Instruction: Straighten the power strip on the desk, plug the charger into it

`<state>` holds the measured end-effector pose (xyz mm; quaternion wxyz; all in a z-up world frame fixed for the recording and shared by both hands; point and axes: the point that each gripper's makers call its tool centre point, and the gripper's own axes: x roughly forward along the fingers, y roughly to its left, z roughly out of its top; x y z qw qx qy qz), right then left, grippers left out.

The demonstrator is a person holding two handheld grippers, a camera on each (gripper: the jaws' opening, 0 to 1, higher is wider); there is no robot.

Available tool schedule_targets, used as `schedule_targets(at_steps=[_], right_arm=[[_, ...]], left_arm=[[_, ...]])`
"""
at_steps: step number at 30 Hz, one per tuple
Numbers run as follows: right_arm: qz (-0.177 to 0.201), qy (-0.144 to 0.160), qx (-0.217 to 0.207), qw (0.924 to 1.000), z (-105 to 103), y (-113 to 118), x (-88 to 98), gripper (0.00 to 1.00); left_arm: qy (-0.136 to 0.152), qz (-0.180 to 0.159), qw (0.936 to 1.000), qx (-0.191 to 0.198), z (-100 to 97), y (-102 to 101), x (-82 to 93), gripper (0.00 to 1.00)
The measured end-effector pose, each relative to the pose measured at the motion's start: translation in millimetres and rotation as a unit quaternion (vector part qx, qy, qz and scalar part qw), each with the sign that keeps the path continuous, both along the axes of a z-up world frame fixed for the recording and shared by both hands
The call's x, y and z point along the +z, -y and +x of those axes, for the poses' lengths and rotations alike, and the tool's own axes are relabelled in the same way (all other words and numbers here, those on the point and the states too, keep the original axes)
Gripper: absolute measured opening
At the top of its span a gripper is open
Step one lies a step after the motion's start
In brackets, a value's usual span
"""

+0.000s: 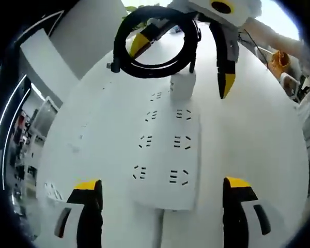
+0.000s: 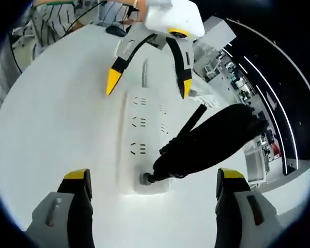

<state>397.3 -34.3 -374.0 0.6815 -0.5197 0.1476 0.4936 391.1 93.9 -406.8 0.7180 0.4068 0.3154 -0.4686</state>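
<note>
A white power strip [image 1: 165, 155] lies lengthwise on the white desk [image 1: 258, 144]. A white charger [image 1: 182, 85] stands on a socket at its far end, apparently pushed in, with its coiled black cable [image 1: 155, 44] hanging above. My left gripper [image 1: 162, 182] is open, its jaws straddling the strip's near end. My right gripper [image 1: 182, 66] comes in from the top, open, one jaw on each side of the charger. In the right gripper view the charger [image 2: 152, 181] sits between my right gripper's [image 2: 153, 176] spread jaws, untouched, beside the cable coil [image 2: 212, 142]. The left gripper [image 2: 149, 85] hangs open over the strip's [image 2: 142, 129] other end.
The strip's white cord [image 2: 144, 67] runs off past the left gripper. A small white block [image 1: 51, 191] lies on the desk beside the strip. A person in striped clothing [image 2: 57, 20] is at the desk's edge. An orange object [image 1: 279, 59] and shelving [image 2: 263, 103] lie beyond the desk.
</note>
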Motion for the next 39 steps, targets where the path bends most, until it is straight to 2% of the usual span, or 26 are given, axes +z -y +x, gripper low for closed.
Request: schedule_targets(at_steps=[2, 4, 7, 10, 12, 14, 17, 20, 21, 22, 24, 26, 28, 29, 33, 36, 39], right_arm=[[0.031, -0.018, -0.023, 0.9991, -1, 1, 3.6, 1.00], [0.081, -0.044, -0.039, 0.9950, -3, -4, 9.8, 1.00], [0.143, -0.057, -0.056, 0.9864, -2, -5, 22.4, 1.00], [0.152, -0.051, -0.062, 0.9852, 3, 0, 25.5, 1.00], [0.166, -0.056, -0.076, 0.9817, 7, 0, 25.6, 1.00], [0.180, -0.062, -0.080, 0.9784, 7, 0, 27.1, 1.00], [0.207, -0.063, -0.090, 0.9722, 8, 0, 34.5, 1.00], [0.231, -0.076, -0.107, 0.9641, 8, 1, 41.5, 1.00], [0.241, -0.082, -0.111, 0.9607, 7, 1, 44.3, 1.00], [0.261, -0.093, -0.115, 0.9540, 5, -1, 48.7, 1.00], [0.284, -0.106, -0.115, 0.9461, 0, -3, 54.7, 1.00], [0.291, -0.102, -0.115, 0.9443, -2, -2, 58.7, 1.00], [0.298, -0.092, -0.111, 0.9436, -6, -2, 62.9, 1.00], [0.301, -0.086, -0.111, 0.9432, -8, -1, 64.6, 1.00], [0.315, -0.063, -0.120, 0.9394, -14, 2, 71.8, 1.00], [0.330, -0.048, -0.131, 0.9337, -19, 5, 75.7, 1.00], [0.352, -0.039, -0.138, 0.9247, -23, 7, 82.5, 1.00]], left_arm=[[0.021, 0.004, 0.9998, -0.004, 1.9, -2, 2.2, 0.98], [0.056, -0.006, 0.9983, -0.014, 6.4, 0, 8.4, 0.97], [0.092, -0.043, 0.9948, -0.005, 10.2, 4, 19.3, 0.94], [0.118, -0.091, 0.9885, 0.023, 14.9, 6, 33.9, 0.93], [0.121, -0.129, 0.9836, 0.034, 14.4, 9, 42.7, 0.92], [0.122, -0.153, 0.9794, 0.049, 14.0, 8, 49.8, 0.92], [0.129, -0.170, 0.9753, 0.057, 12.0, 5, 56.7, 0.91], [0.136, -0.182, 0.9718, 0.064, 13.5, 3, 61.0, 0.91], [0.148, -0.180, 0.9704, 0.065, 15.2, 2, 62.8, 0.91], [0.155, -0.177, 0.9697, 0.067, 16.9, 1, 63.9, 0.91], [0.158, -0.199, 0.9659, 0.050, 13.8, 8, 68.8, 0.92], [0.150, -0.222, 0.9618, 0.056, 10.3, 12, 73.3, 0.94], [0.168, -0.240, 0.9539, 0.063, 9.7, 15, 81.6, 0.94], [0.171, -0.245, 0.9521, 0.066, 8.7, 15, 83.7, 0.94], [0.159, -0.279, 0.9417, 0.100, 4.2, 15, 91.5, 0.91], [0.167, -0.320, 0.9268, 0.103, -4.9, 19, 102.4, 0.87], [0.168, -0.325, 0.9244, 0.107, -13.0, 21, 102.8, 0.88]])
